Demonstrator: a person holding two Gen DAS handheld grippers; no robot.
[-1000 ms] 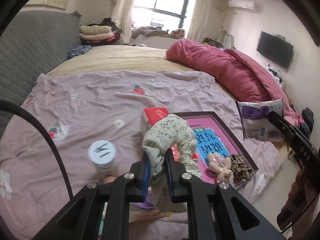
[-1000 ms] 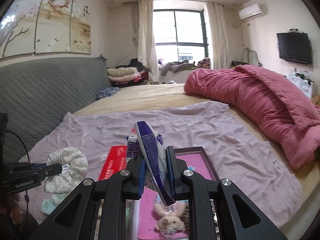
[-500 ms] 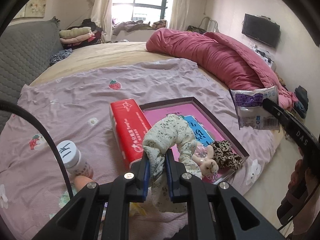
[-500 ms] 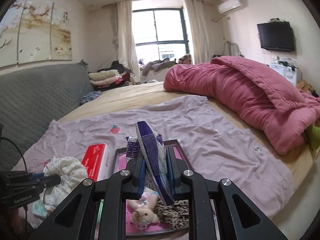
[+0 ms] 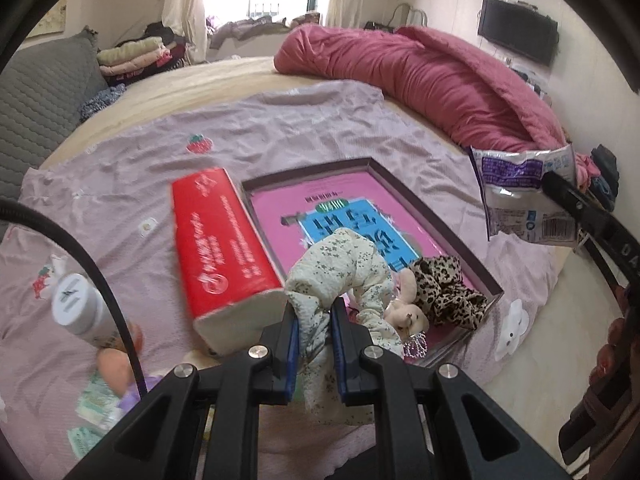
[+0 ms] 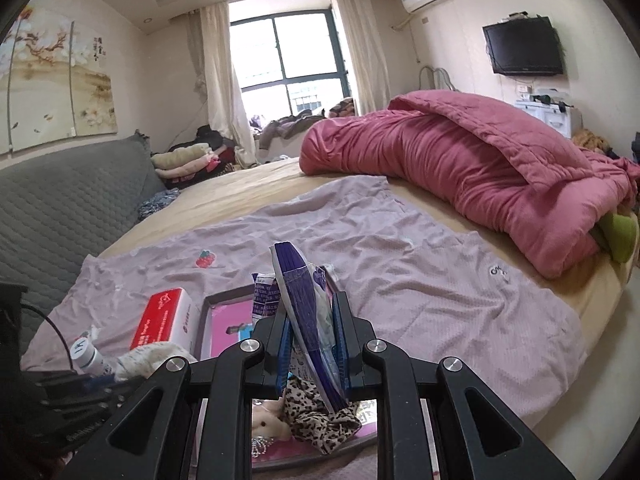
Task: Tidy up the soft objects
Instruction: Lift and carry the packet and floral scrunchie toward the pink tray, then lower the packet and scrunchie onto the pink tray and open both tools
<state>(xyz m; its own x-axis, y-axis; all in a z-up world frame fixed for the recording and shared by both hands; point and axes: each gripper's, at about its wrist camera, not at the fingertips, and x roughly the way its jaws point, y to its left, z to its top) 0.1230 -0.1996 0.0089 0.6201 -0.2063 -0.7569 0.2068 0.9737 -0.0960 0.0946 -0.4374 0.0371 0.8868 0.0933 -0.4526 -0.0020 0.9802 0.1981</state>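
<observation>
My left claw [image 5: 314,334] is pinching the floral scrunchie [image 5: 340,264] tight, just above the pink tray [image 5: 436,216] on the bed. My right claw [image 6: 312,344] is gripping a purple-white packet [image 6: 304,304] over the tray's near end w/ leopard scrunchie [image 6: 316,420] below.

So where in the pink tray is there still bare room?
The tray's far half, bordered by its dark rim and the red tissue box, is bare. The near corner is crowded: leopard scrunchie and small plush toy.
</observation>
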